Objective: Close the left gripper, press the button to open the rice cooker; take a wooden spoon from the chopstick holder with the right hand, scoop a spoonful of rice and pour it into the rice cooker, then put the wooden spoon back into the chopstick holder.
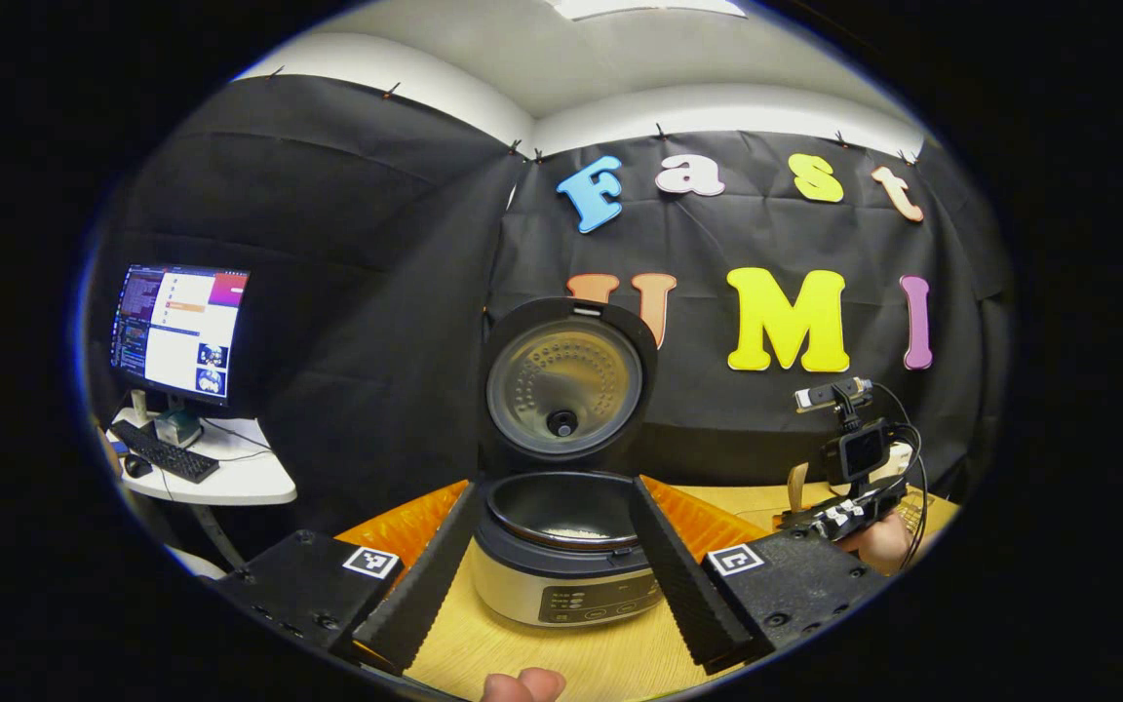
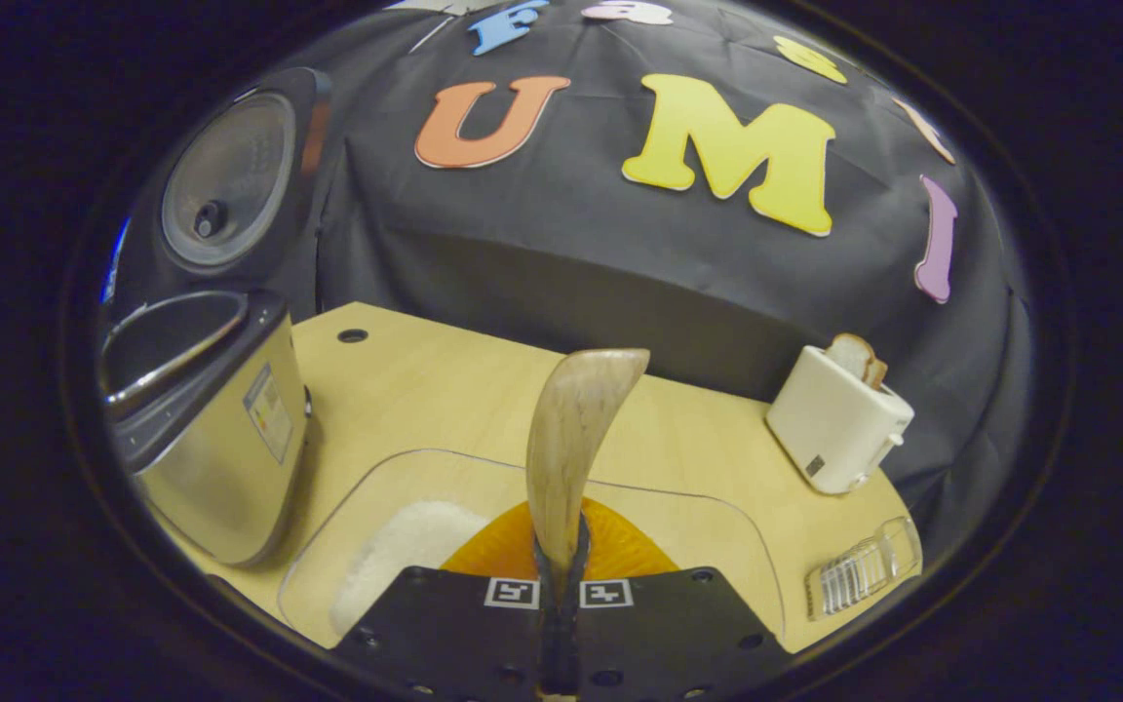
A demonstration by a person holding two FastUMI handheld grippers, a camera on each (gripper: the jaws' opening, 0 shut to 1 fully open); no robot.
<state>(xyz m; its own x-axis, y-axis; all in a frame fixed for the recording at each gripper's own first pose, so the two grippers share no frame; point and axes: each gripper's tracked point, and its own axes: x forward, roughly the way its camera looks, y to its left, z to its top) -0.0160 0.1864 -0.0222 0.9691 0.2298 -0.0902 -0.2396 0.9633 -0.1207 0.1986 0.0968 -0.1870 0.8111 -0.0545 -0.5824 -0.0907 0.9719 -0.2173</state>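
Left gripper (image 1: 550,556) is hovering in front of the silver round rice cooker with the dark rim (image 1: 561,570), fingers spread wide with the cooker body showing between them, touching nothing. The cooker's round black lid with the metal inner plate (image 1: 561,380) is standing open and upright, and a little white rice is showing at the bottom of the inner pot. Right gripper (image 2: 560,575) is pinching the pale wooden spoon (image 2: 571,444) by its handle, both fingers pressed together on it, bowl pointing up and away (looks empty from this side). Just below the spoon, a clear plastic container (image 2: 717,531) is sitting on the light wooden table (image 2: 445,380) with a heap of white rice (image 2: 406,546) inside, beside the cooker. A white toaster holding a bread slice (image 2: 839,419) is standing well apart to the right. In the left gripper view the right gripper is showing at far right, held by a hand (image 1: 878,541).
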